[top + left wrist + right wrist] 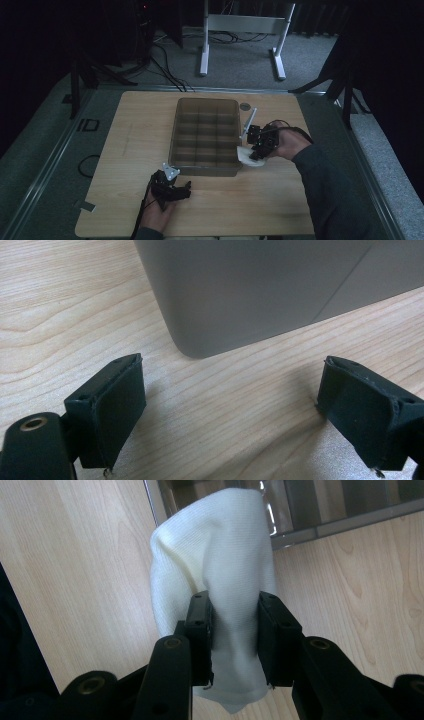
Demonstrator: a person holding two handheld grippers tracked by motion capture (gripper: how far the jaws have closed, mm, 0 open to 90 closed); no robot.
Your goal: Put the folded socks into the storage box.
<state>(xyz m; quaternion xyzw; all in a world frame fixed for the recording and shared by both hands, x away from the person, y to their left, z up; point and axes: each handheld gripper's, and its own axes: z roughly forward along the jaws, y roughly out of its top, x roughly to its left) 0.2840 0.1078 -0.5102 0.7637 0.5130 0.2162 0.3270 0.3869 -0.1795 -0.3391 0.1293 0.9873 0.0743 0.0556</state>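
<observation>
High view, table (130,150): light wood top under the divided bin, with dark floor around it.
Bin (206,136): grey see-through box split into rows of small compartments, standing near the middle of the table; the compartments look empty, though the light is dim. In the left gripper view its rounded corner (200,315) fills the top; in the right gripper view its rim (320,527) shows behind the cloth.
Person: a dark sleeve (330,190) reaches in on the right of the bin.
Right gripper (260,145): just beside the bin's right wall near its front corner, clenched on the cloth — in its own view (234,640) the two black jaws pinch the fabric between them.
Left gripper (172,187): just in front of the bin's front-left corner, low over the table; in its own view (230,410) the jaws stand wide apart with bare wood between — released, holding nothing.
Cloth (248,156): white knit fabric, bunched, touching or just off the table beside the bin's front-right corner; in the right gripper view (220,560) it rises above the jaws in a rounded fold.
Disc (244,106): small round grey thing on the table just beyond the bin's far-right corner.
</observation>
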